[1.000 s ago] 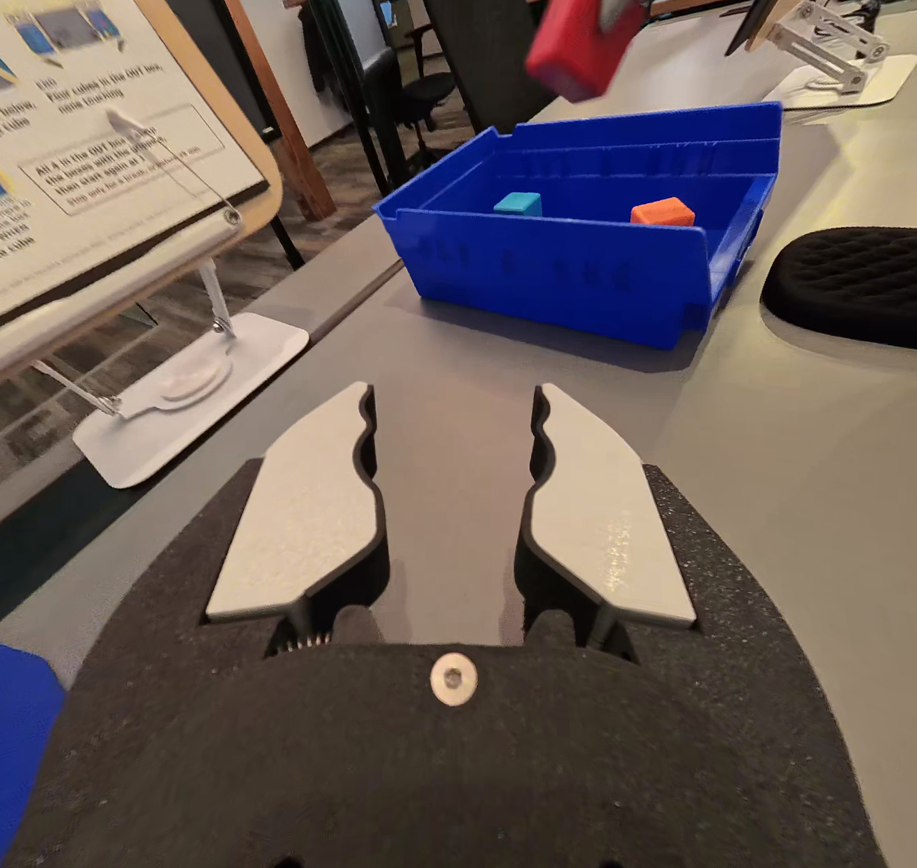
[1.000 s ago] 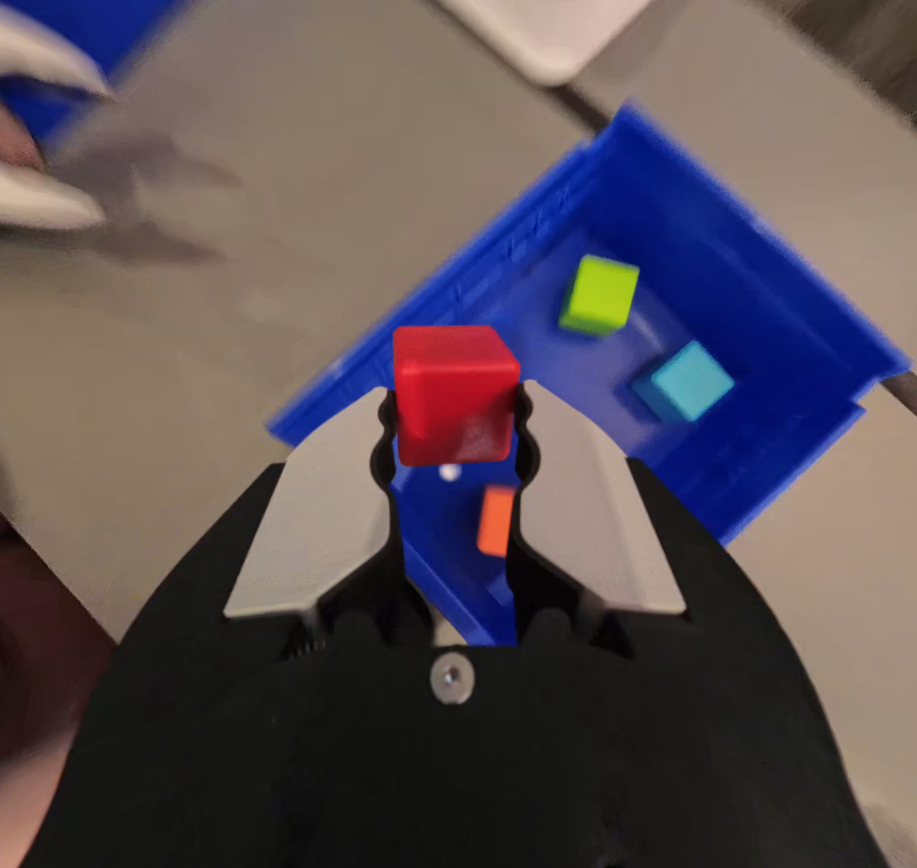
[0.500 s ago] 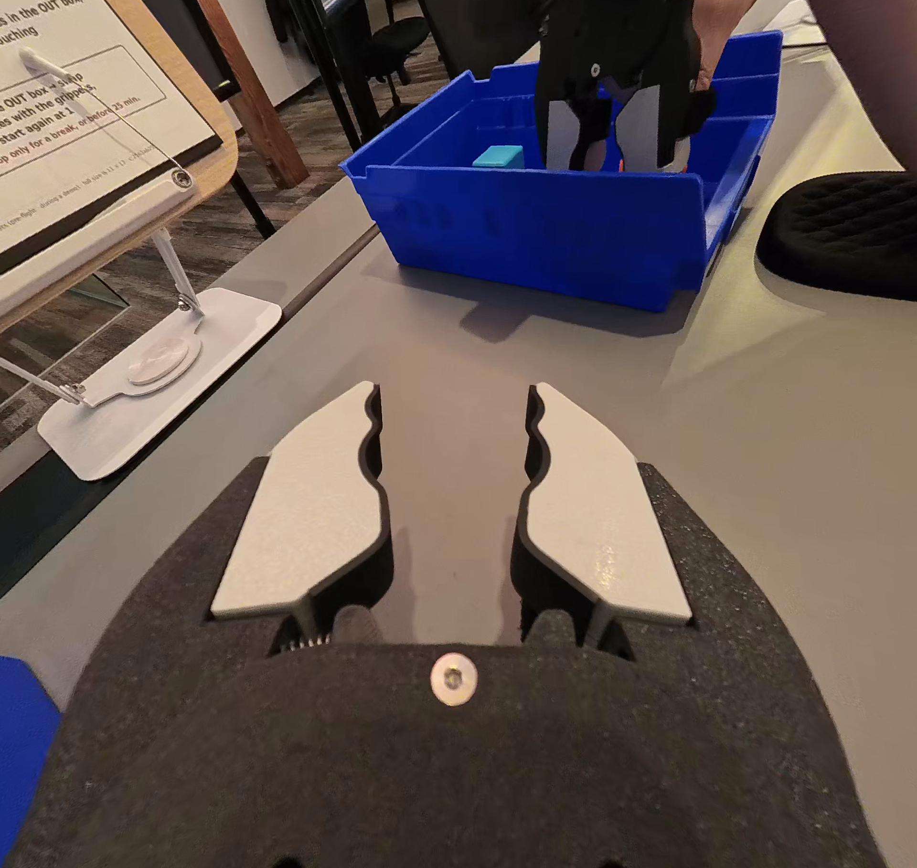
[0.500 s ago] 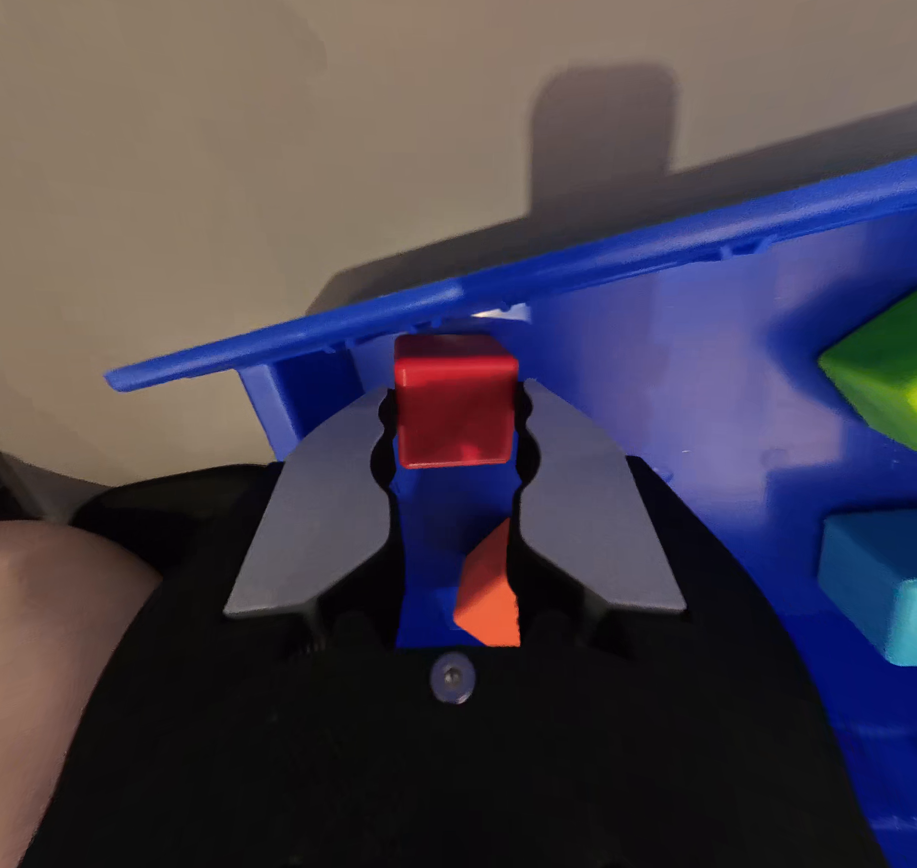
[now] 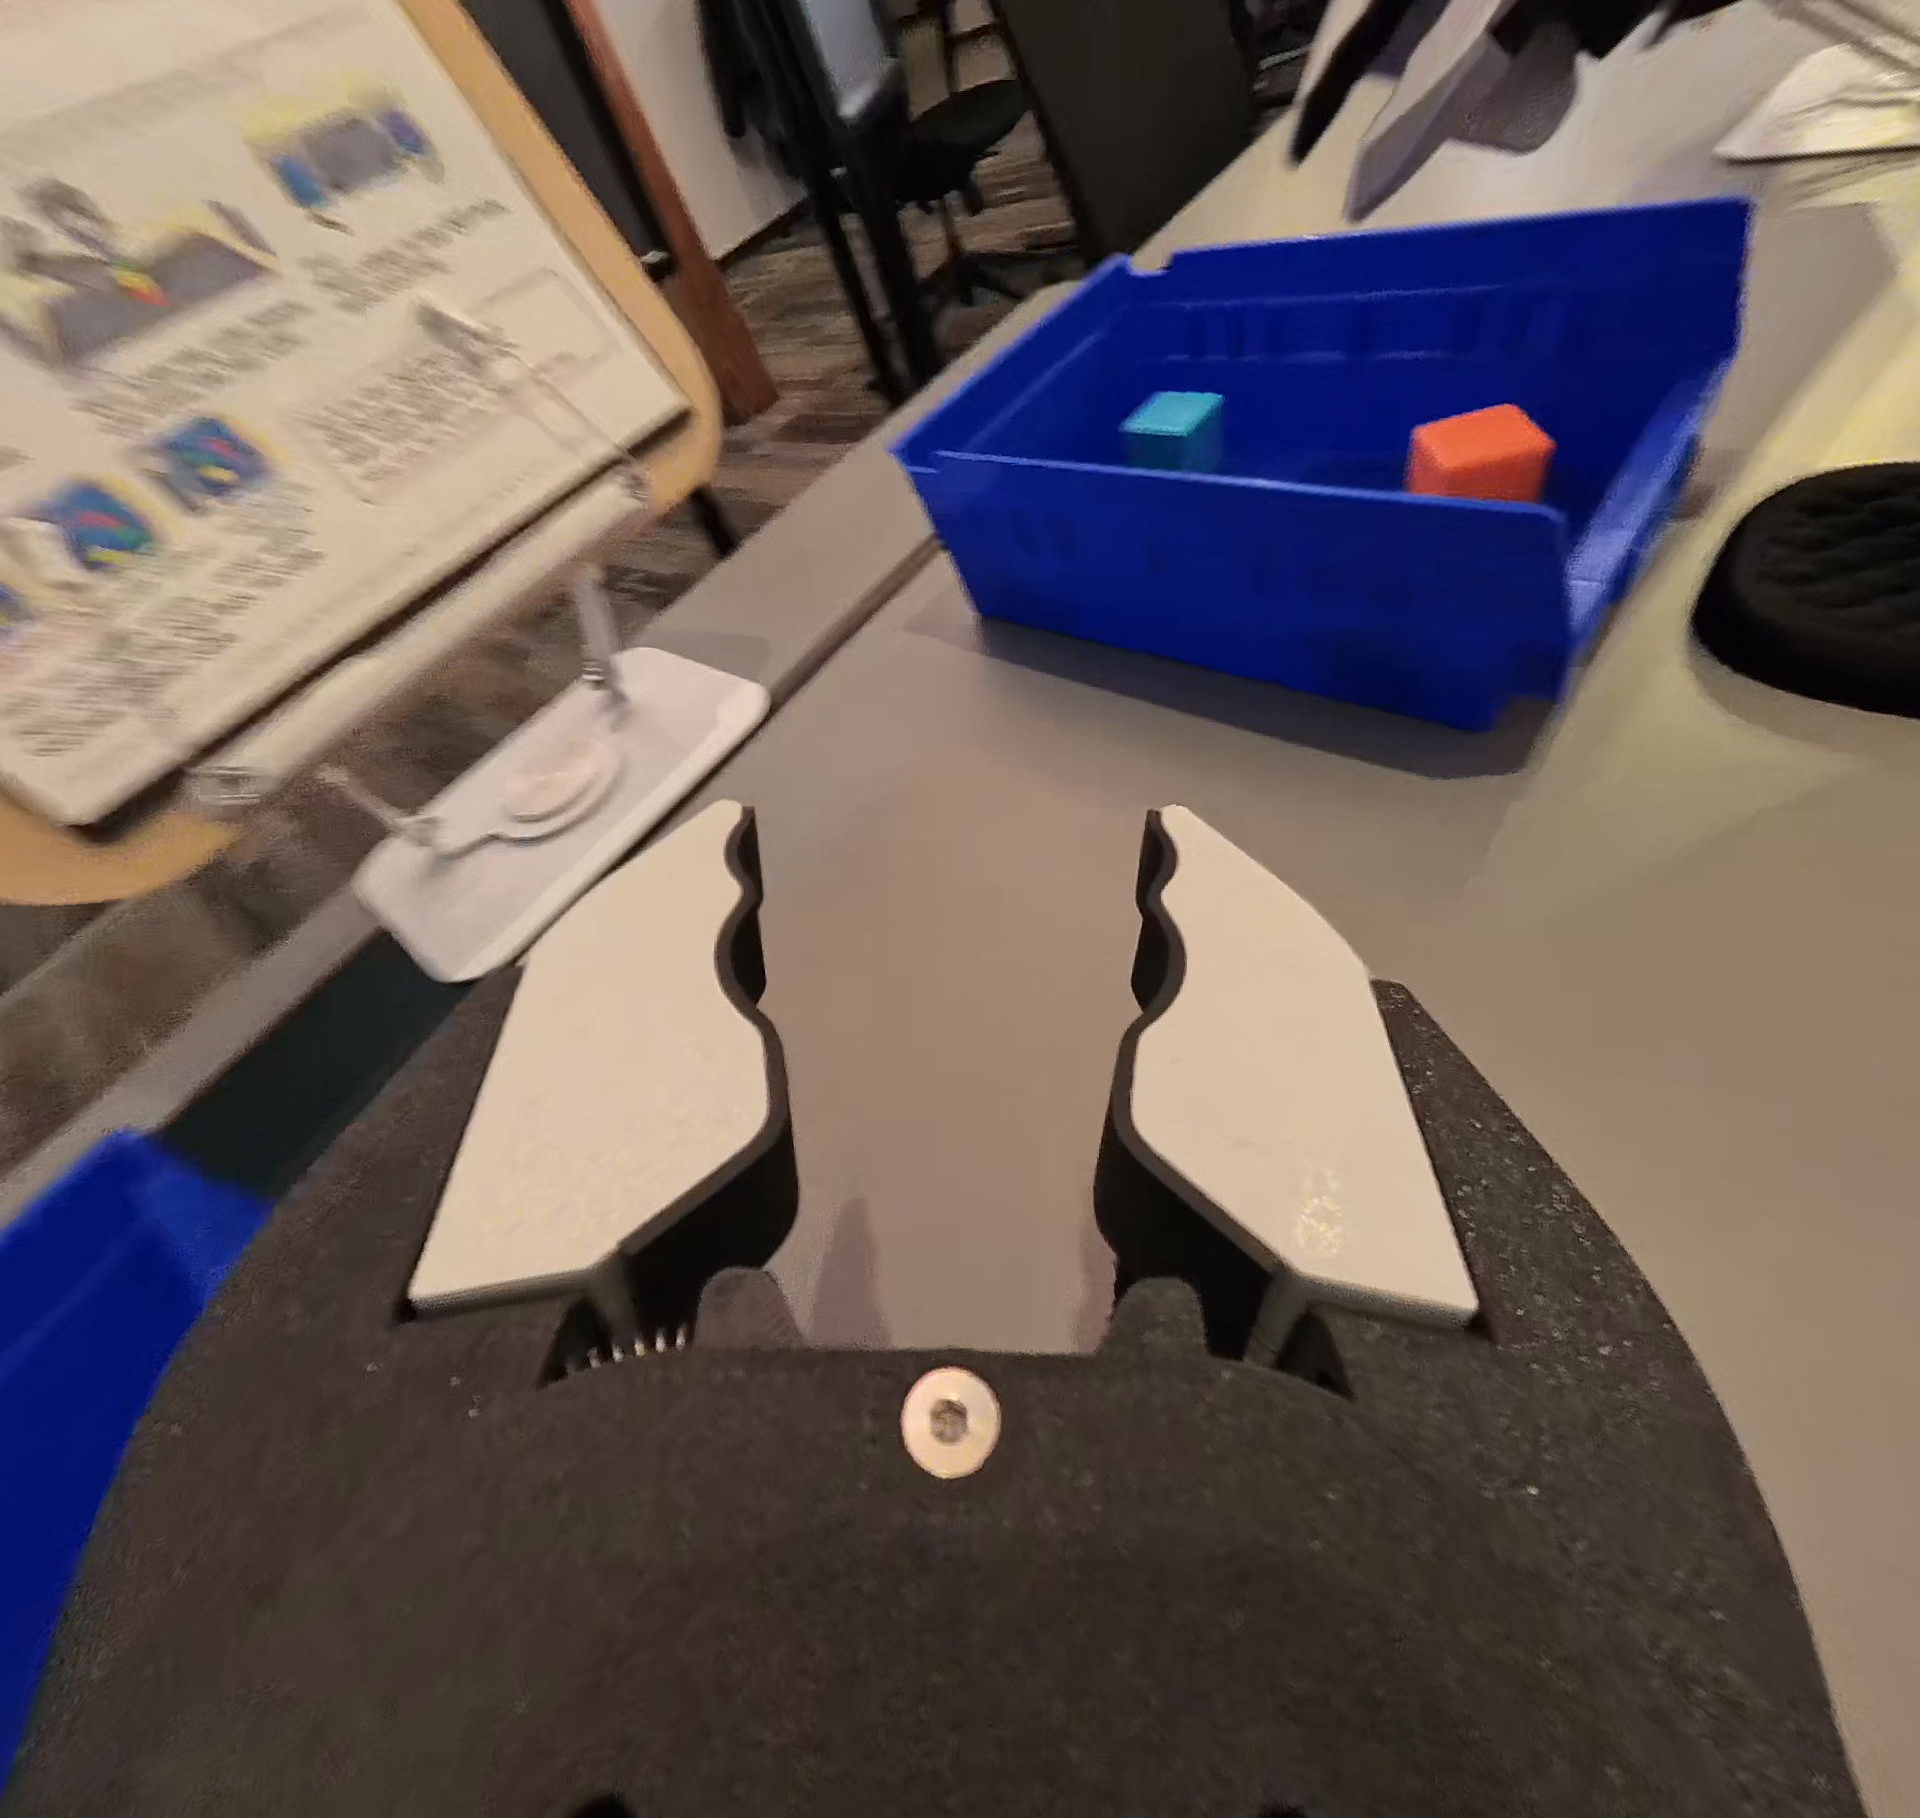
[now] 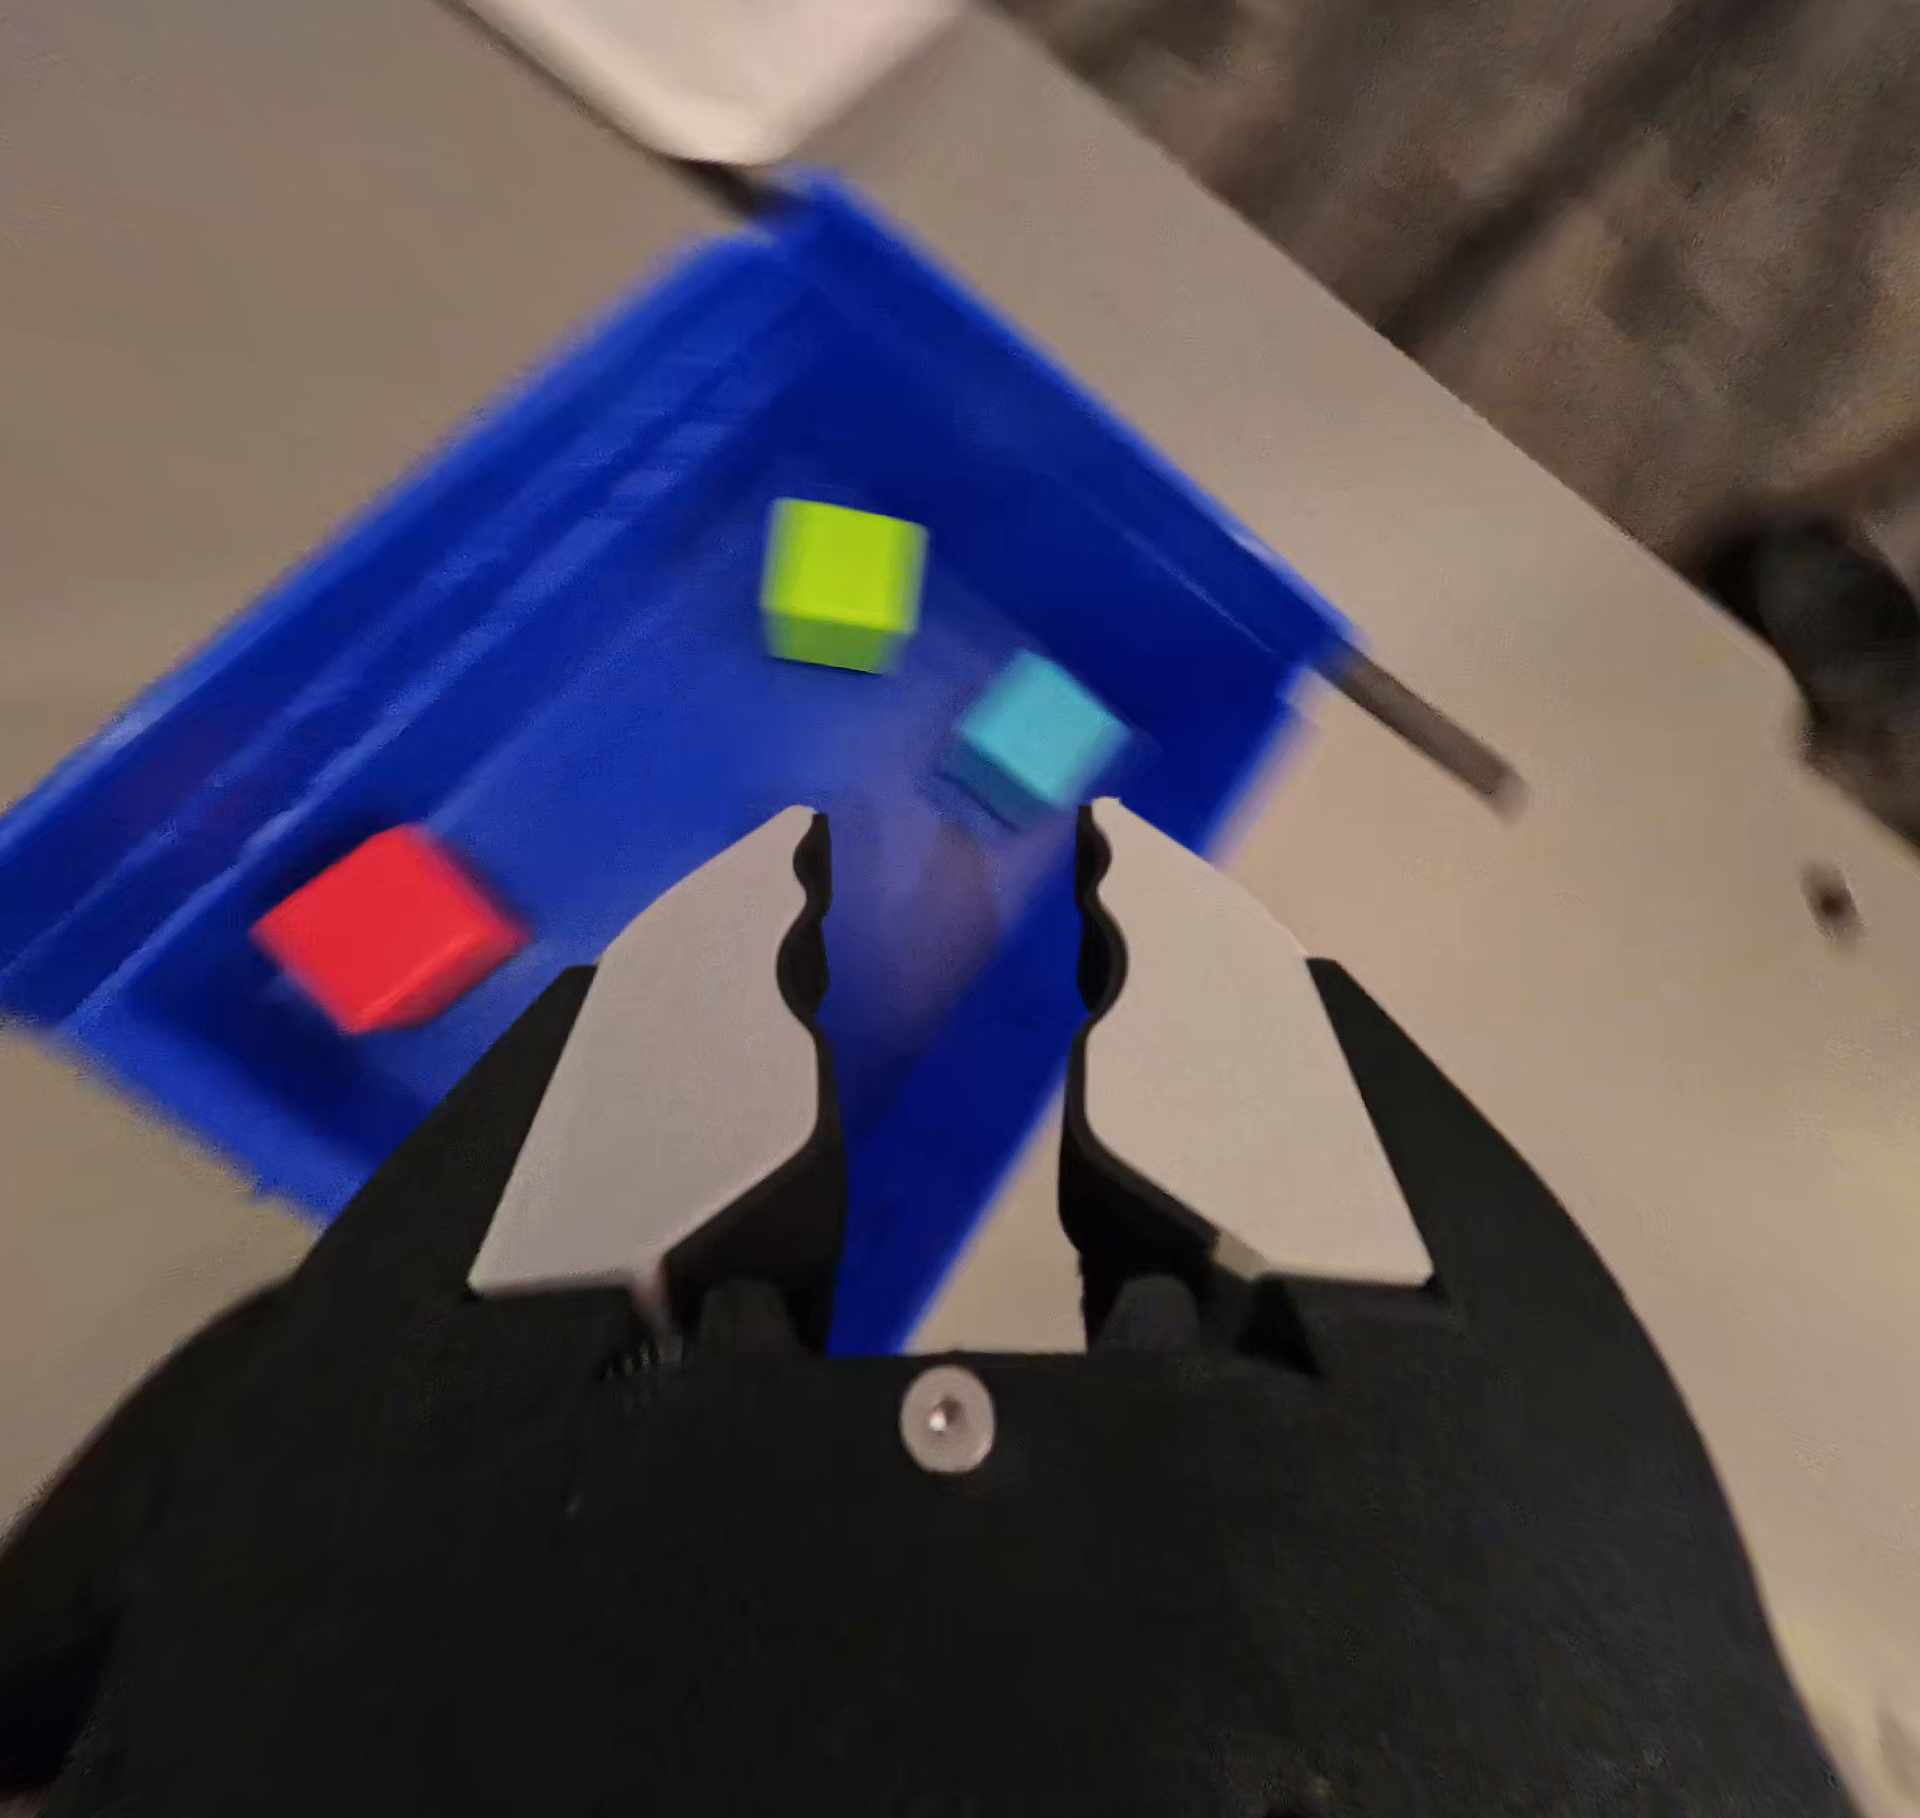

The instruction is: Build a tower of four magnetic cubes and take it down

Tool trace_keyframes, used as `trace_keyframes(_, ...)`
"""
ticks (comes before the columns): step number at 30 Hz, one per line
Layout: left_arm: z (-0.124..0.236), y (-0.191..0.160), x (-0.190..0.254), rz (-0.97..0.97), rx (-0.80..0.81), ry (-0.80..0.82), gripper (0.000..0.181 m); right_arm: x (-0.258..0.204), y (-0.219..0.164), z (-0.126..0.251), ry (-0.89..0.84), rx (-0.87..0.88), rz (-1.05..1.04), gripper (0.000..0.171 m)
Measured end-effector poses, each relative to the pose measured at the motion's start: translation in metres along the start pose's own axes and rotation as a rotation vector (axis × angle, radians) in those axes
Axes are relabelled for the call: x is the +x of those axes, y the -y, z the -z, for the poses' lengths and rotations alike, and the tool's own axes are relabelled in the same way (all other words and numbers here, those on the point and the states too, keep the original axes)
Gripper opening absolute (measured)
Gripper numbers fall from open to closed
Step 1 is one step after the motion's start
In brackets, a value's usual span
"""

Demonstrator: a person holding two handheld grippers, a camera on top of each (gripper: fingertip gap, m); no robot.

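Your right gripper (image 6: 945,833) has let go, jaws apart and empty; the red plastic cube (image 6: 387,927) now lies inside the blue plastic bin (image 6: 582,438), so take-down looks finished. Left gripper (image 5: 945,854) gapes empty.

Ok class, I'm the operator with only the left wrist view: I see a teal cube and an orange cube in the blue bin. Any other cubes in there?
Observer: Yes. The right wrist view shows a green cube in the bin, near the teal cube but not touching it.
Operator: And is there a red one?
Observer: Yes, a red cube lies on the bin floor too, well apart from the green and teal ones.
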State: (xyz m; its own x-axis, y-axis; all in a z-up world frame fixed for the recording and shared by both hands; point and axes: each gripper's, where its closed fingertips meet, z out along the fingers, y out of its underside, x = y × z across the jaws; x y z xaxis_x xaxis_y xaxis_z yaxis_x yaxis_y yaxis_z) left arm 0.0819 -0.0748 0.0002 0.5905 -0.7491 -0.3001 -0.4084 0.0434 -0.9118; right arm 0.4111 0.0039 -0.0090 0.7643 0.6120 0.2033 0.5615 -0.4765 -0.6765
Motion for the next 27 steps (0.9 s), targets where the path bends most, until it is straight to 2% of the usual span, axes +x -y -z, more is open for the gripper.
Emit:
trace_keyframes(2, 0.021, 0.017, -0.033, -0.030, -0.020, 0.123, 0.070, 0.048, -0.025, 0.005, -0.178, -0.079, -0.234, 0.047)
trace_keyframes(5, 0.058, 0.025, -0.089, -0.007, -0.137, 0.325, 0.065, 0.062, -0.053, -0.010, -0.157, -0.151, -0.413, 0.047)
trace_keyframes(6, 0.071, 0.015, -0.103, 0.035, -0.232, 0.363, 0.066, 0.068, -0.060, -0.015, -0.171, -0.165, -0.470, 0.046)
trace_keyframes(9, 0.106, -0.020, -0.135, 0.152, -0.522, 0.410, 0.087, 0.070, -0.071, -0.027, -0.146, -0.195, -0.631, 0.046)
trace_keyframes(12, 0.144, -0.049, -0.194, 0.216, -0.667, 0.596, 0.092, 0.061, -0.086, -0.038, -0.121, -0.289, -0.649, 0.048)
trace_keyframes(13, 0.156, -0.060, -0.215, 0.264, -0.671, 0.666, 0.089, 0.061, -0.094, -0.040, -0.140, -0.334, -0.655, 0.048)
trace_keyframes(15, 0.180, -0.098, -0.241, 0.421, -0.702, 0.760, 0.071, 0.052, -0.101, -0.046, -0.105, -0.390, -0.667, 0.047)
trace_keyframes(17, 0.199, -0.144, -0.248, 0.556, -0.822, 0.759, 0.081, 0.040, -0.101, -0.054, -0.039, -0.416, -0.706, 0.035)
trace_keyframes(18, 0.206, -0.162, -0.249, 0.592, -0.879, 0.743, 0.090, 0.035, -0.101, -0.057, -0.019, -0.426, -0.725, 0.030)
trace_keyframes(19, 0.210, -0.176, -0.249, 0.628, -0.898, 0.729, 0.093, 0.032, -0.102, -0.060, -0.010, -0.438, -0.733, 0.022)
trace_keyframes(22, 0.217, -0.208, -0.244, 0.731, -0.936, 0.676, 0.093, 0.027, -0.116, -0.063, -0.027, -0.528, -0.697, 0.009)
trace_keyframes(27, 0.234, -0.234, -0.241, 0.800, -1.030, 0.681, 0.087, 0.025, -0.117, -0.063, -0.033, -0.540, -0.699, 0.009)
